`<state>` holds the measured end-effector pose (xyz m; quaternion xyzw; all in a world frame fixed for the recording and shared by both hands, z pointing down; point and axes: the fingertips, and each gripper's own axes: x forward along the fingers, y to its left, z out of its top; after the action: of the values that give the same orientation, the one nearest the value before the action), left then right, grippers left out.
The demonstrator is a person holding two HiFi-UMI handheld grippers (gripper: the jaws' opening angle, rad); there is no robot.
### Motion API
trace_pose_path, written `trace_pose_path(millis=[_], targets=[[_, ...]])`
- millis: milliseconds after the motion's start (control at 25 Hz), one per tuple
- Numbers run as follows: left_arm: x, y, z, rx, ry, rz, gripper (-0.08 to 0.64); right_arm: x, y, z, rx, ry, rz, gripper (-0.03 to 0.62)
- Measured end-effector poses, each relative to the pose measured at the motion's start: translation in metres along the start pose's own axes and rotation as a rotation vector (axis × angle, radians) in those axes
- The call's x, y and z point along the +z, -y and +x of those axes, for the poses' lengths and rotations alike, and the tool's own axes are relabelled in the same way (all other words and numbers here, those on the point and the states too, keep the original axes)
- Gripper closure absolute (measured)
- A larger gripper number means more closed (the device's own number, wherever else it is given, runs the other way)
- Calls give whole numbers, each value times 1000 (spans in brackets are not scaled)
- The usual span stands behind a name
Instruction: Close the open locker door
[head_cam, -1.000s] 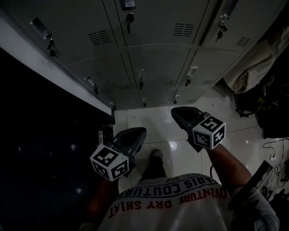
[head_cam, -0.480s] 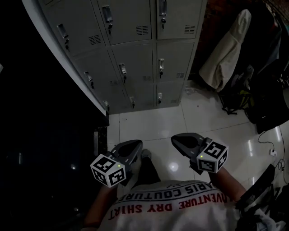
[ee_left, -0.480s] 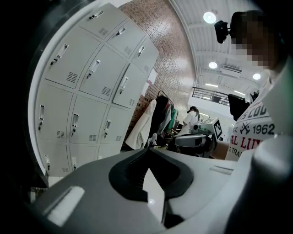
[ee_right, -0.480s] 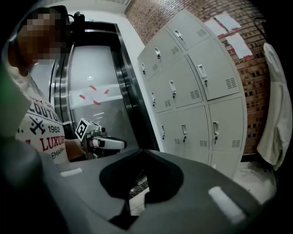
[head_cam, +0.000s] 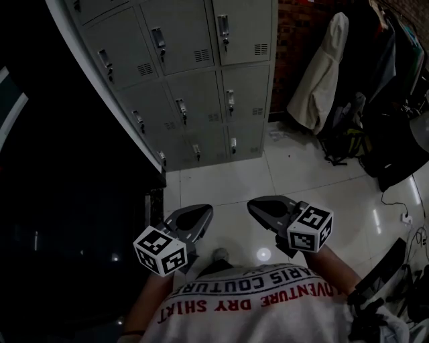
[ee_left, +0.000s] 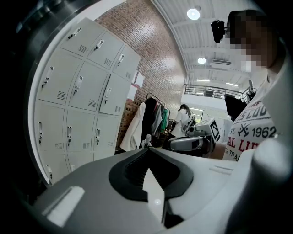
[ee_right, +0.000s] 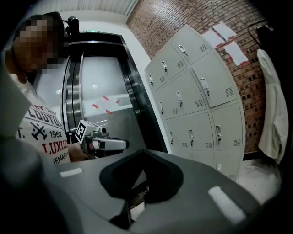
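**Both grippers idle, lockers dead ahead**

The left gripper (head_cam: 198,213) hangs at 7 o'clock over the white floor (head_cam: 228,177), jaws pressed together, nothing in them. The grey lockers (head_cam: 194,80) stand at 12 o'clock, every visible door flush; which one is open cannot be told. The right gripper (head_cam: 260,205) sits at 5 o'clock, its jaws likewise closed and empty.

Head view is being badly underexposed: the left side is being lost to black, and only the lockers (head_cam: 194,67) and floor tiles (head_cam: 228,181) are being picked up, in dim grey. A small glare spot is being thrown on the glossy tiles, near. Both gripper views are being exposed brighter, lit by round ceiling lamps (ee_left: 193,13). Straight lines are being bent by fisheye distortion, corners are being vignetted black, and the nearest foreground is being rendered soft.
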<state>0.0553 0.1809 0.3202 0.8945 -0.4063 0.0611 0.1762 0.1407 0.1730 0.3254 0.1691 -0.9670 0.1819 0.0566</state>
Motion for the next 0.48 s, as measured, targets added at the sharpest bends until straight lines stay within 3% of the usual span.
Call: trace_pose_path(millis=[480], targets=[[8, 19, -35, -3, 51, 30, 555, 0, -40, -1, 10, -11, -44, 595]])
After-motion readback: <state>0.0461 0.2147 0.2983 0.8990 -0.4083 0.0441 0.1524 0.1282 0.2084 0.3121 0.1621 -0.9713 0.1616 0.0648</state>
